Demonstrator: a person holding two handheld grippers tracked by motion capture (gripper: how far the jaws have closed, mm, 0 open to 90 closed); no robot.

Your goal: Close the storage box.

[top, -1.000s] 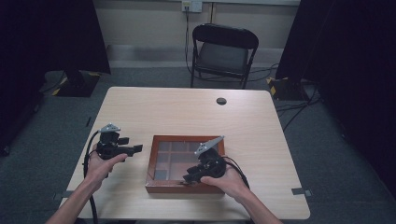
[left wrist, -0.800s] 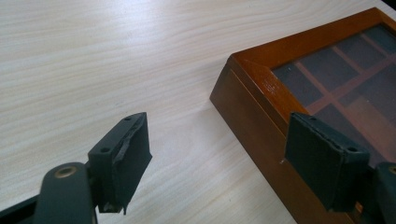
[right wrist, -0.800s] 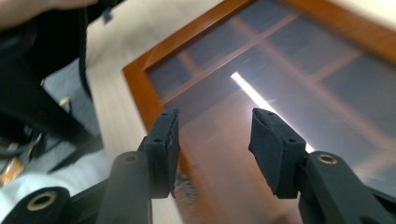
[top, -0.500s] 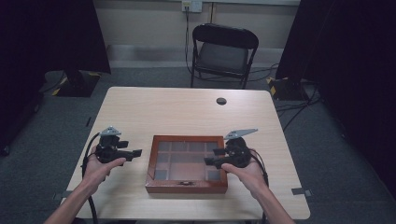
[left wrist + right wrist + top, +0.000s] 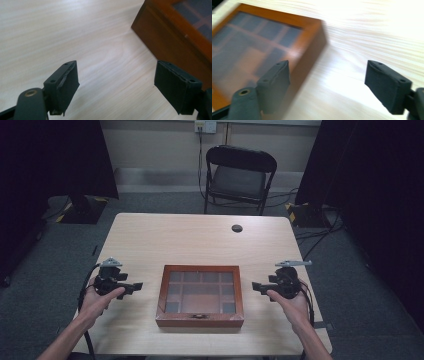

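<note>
The shallow reddish-brown wooden box with a glass-paned lid [image 5: 200,295] lies flat and shut near the person's edge of the pale wood-grain surface [image 5: 200,240], and through the glass its inner dividers show as a grid of compartments. Its long axis runs left to right across the person, with a small clasp on the near wall.

The box sits between the 2 claws. The left claw [image 5: 131,286] is held to the box's left, clear of it, jaws pointing toward the box's left wall; in the left gripper view [image 5: 116,86] its jaws stand wide apart over bare wood, holding nothing, with a corner of the box [image 5: 175,32] ahead. The right claw [image 5: 258,287] is held to the box's right, also apart from it and aimed at its right wall; the right gripper view [image 5: 327,85] is blurred but shows its jaws spread and empty, the box [image 5: 267,47] ahead. Both look about equally near, so neither hand has a clear advantage.

Beyond the box, toward the far edge, lies a small dark round disc [image 5: 237,228]. Past the surface stands a black folding chair [image 5: 239,177] on grey carpet, with dark curtains at both sides.
</note>
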